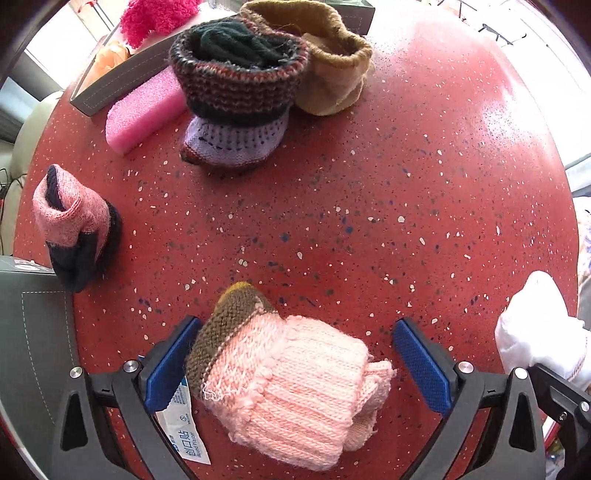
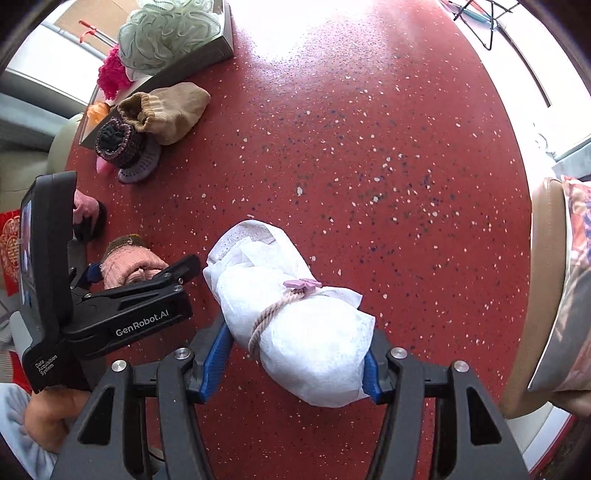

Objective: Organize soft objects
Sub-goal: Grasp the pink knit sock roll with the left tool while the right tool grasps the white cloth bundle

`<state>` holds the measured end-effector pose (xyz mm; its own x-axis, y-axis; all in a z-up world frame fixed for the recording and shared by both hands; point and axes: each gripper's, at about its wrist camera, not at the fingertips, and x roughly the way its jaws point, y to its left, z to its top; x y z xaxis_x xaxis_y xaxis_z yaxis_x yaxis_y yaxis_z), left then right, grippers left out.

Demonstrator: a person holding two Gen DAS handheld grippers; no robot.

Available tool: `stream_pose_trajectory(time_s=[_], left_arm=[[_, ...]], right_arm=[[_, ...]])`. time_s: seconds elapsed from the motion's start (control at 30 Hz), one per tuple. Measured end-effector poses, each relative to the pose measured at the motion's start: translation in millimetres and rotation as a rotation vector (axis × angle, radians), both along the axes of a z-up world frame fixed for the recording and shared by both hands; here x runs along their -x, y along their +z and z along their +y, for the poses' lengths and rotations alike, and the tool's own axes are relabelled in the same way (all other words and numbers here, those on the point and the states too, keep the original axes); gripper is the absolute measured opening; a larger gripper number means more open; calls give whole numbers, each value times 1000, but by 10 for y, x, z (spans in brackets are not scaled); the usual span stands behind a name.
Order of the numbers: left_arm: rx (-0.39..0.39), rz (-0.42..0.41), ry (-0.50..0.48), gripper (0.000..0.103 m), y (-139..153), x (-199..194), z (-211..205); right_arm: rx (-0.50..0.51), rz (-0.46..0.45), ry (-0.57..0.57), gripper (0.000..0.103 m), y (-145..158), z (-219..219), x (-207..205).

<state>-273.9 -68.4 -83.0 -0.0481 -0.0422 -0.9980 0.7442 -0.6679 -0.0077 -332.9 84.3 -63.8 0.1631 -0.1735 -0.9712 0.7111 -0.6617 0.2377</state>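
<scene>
- Red speckled bench (image 1: 369, 206) fills both wrist views, daylight glaring off its far side.
- Left gripper (image 1: 299, 363) stands with its jaws wide apart around a pale pink knitted piece (image 1: 295, 387) with a brown end; the left blue pad is just beside the knit, the right pad clear of it.
- A small printed packet (image 1: 184, 424) lies under the left pad.
- Right gripper (image 2: 295, 363) has its jaws closed on a white cloth bundle (image 2: 295, 325) tied with a pinkish cord (image 2: 273, 310), both blue pads pressing its sides.
- At the far left of the bench stand a striped dark knit (image 1: 236, 85) on a lilac crocheted base, a tan knitted pouch (image 1: 332, 62) touching it, and a pink sponge (image 1: 144, 110) just beside.
- A grey tray (image 1: 122, 79) behind them holds a bright pink fluffy item (image 1: 155, 18) and, in the right wrist view, a pale green mesh puff (image 2: 166, 33).
- A pink-and-black knit (image 1: 74, 225) sits apart at the left edge.
</scene>
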Motion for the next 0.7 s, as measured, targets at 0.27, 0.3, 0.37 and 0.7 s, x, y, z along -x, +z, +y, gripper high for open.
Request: stream_pose_trajectory(time_s=[0.27, 0.3, 0.37, 0.7], left_arm=[[-56, -63, -46, 102, -36, -43, 70], [-61, -63, -52, 97, -39, -47, 40], [-61, -57, -77, 85, 3, -74, 102], [-98, -70, -229, 59, 173, -236, 567]], right_arm=[[-38, 5, -75, 63, 110, 331, -103], [-39, 5, -82, 63, 131, 362, -122], [-43, 8, -96, 63, 158, 381, -171], [-59, 0, -139, 63, 233, 444, -408]])
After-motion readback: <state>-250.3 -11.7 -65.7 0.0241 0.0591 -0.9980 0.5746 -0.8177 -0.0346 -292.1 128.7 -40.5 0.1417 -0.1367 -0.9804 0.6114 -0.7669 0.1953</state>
